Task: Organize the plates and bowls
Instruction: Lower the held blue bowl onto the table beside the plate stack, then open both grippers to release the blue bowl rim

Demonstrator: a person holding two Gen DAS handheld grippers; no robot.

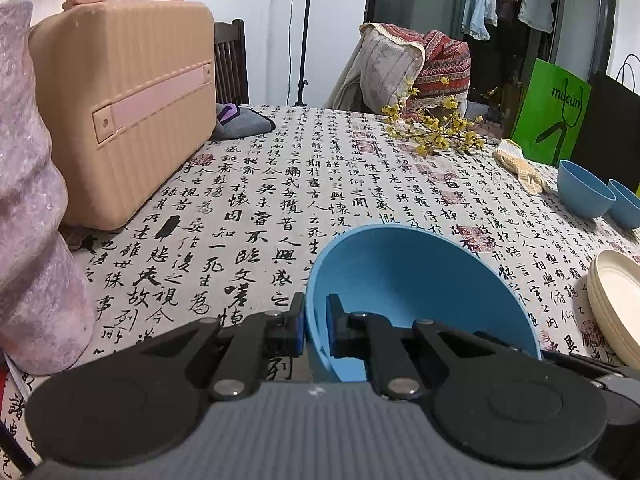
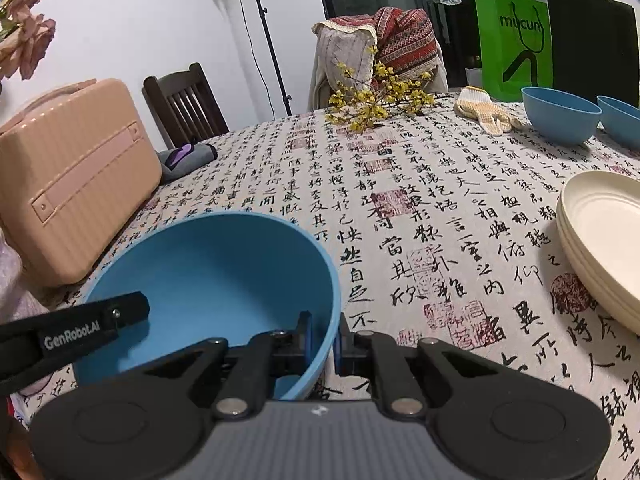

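You hold 1 blue bowl [image 1: 404, 292] between both grippers above the calligraphy-print worktop [image 1: 280, 200]: your left gripper [image 1: 315, 326] has its jaws clamped on the bowl's left rim, your right gripper [image 2: 323, 340] on its right rim. 2 more blue bowls [image 2: 560, 114] stand at the far right beside a green bag [image 2: 514, 40], with stacked cream plates [image 2: 600, 232] nearer.
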